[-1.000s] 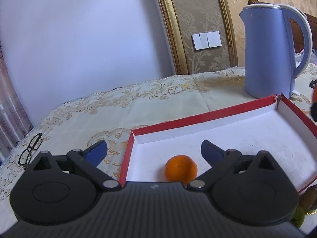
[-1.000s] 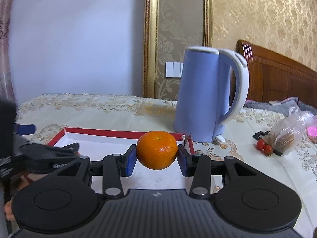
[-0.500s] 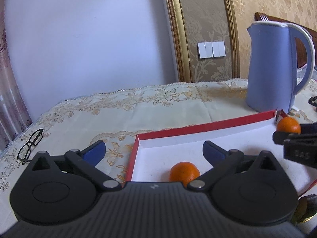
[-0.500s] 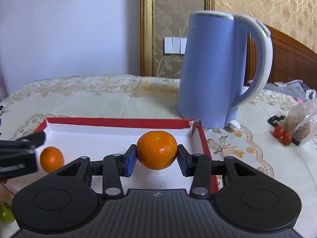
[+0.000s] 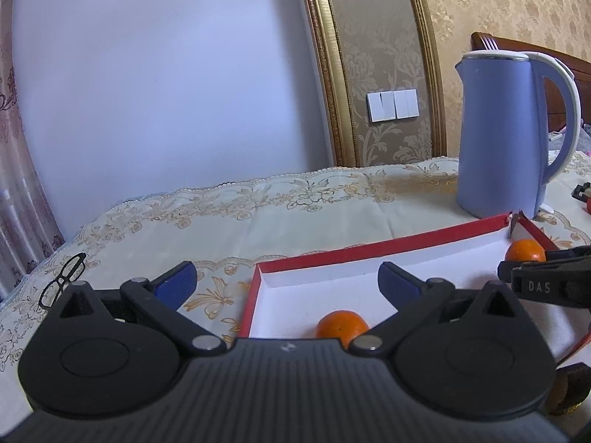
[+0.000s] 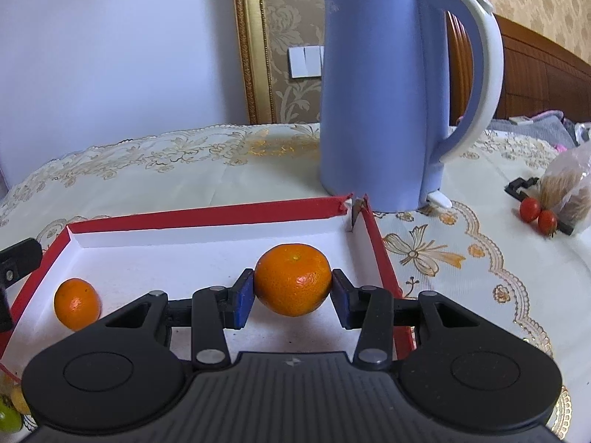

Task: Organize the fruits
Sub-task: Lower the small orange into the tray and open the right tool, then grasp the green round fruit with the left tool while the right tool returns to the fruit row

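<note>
— Fingers on the right gripper pinch a tangerine above the red tray, toward its 3 o'clock wall. Left gripper is spread, empty.

— Released there, it could roll against that wall or toward the other tangerine at 9 o'clock.

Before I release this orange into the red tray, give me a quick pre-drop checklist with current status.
1. Grip: right gripper pads press both sides of the held orange: ok.
2. Position: held orange is over the white floor of the red tray, inside its right wall: ok.
3. Landing spot clear: the other orange lies apart, far left: ok.
4. Height above the tray floor: cannot tell.
5. Left gripper open, empty, at the tray's left end, clear of the drop: ok.
6. Kettle stands outside the tray, behind its corner: ok.
</note>
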`<state>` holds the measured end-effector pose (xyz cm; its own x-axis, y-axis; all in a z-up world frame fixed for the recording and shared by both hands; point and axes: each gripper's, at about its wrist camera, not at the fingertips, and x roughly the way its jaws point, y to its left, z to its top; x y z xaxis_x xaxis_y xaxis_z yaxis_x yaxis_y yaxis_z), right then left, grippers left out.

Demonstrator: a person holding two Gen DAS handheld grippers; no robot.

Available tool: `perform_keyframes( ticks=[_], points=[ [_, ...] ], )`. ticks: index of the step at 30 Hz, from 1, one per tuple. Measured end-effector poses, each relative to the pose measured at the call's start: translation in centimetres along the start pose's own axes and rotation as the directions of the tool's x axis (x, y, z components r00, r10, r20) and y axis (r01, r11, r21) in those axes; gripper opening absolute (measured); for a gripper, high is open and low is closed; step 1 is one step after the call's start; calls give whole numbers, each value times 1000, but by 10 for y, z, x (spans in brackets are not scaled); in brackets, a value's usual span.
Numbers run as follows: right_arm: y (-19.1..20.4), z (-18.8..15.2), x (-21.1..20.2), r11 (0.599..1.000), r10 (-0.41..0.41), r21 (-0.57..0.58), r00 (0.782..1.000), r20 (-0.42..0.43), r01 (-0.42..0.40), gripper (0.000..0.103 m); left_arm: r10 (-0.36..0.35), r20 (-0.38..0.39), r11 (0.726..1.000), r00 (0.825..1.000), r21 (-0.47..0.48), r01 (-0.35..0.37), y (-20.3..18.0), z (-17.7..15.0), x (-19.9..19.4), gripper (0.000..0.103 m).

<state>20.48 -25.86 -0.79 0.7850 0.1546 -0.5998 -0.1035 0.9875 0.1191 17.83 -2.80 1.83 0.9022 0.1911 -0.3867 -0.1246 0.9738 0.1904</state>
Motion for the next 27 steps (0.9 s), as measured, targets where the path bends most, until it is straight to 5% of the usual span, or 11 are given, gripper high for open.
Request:
perform_keyframes(
  ticks=[7,13,27],
  points=[
    [-3,-2,3,1000,20,15,1000,-7,-19,44,-2,0,1000,1000,12,2,-4,-2,1,103],
    [-3,-2,-1,1000,17,11,999,29,-17,57,10,-10,1000,1000,16,-10,-6,-4,4,103],
    [-12,-4,-25,994,77,69,992,104,-85,57,13,-70,1000,997,16,-12,-12,-7,15,103]
  ],
)
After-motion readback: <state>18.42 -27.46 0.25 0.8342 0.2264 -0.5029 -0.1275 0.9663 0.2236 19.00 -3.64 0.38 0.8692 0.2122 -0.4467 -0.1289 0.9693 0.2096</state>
